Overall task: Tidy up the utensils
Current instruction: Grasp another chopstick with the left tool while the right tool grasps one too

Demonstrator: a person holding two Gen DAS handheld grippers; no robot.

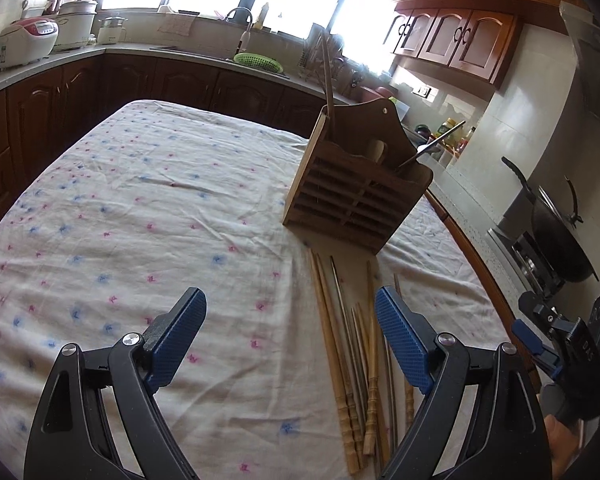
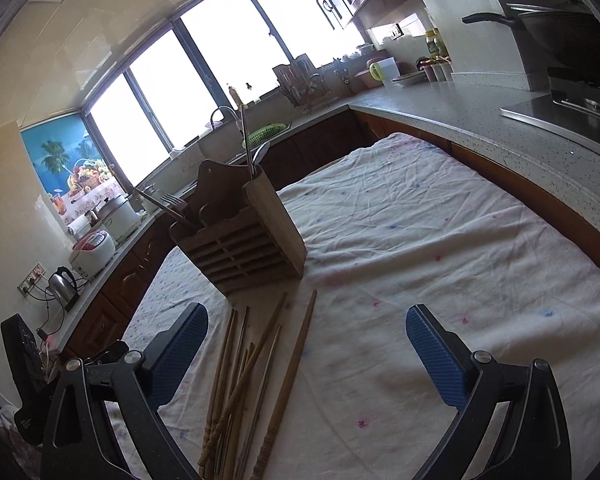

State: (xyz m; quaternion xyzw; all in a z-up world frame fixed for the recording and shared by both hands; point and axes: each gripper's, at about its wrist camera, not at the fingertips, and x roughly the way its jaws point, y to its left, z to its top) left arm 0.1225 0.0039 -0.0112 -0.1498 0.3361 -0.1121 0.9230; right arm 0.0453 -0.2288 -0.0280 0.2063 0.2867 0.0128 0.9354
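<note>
A wooden slatted utensil holder (image 1: 356,196) stands on the cloth-covered table (image 1: 140,208); it also shows in the right wrist view (image 2: 244,240). It holds a tall chopstick, a wooden spoon and metal cutlery. Several wooden and metal chopsticks (image 1: 356,360) lie loose in front of it, also in the right wrist view (image 2: 252,380). My left gripper (image 1: 290,312) is open and empty above the cloth, just left of the chopsticks. My right gripper (image 2: 306,328) is open and empty, over the chopsticks' right side. The right gripper body (image 1: 568,336) shows at the left view's right edge.
Kitchen counters wrap around the table. A rice cooker (image 1: 28,40) and pots stand at the left, a sink with a green basket (image 1: 258,62) at the back, a wok on the stove (image 1: 556,232) at the right. A kettle (image 2: 62,286) stands on the left counter.
</note>
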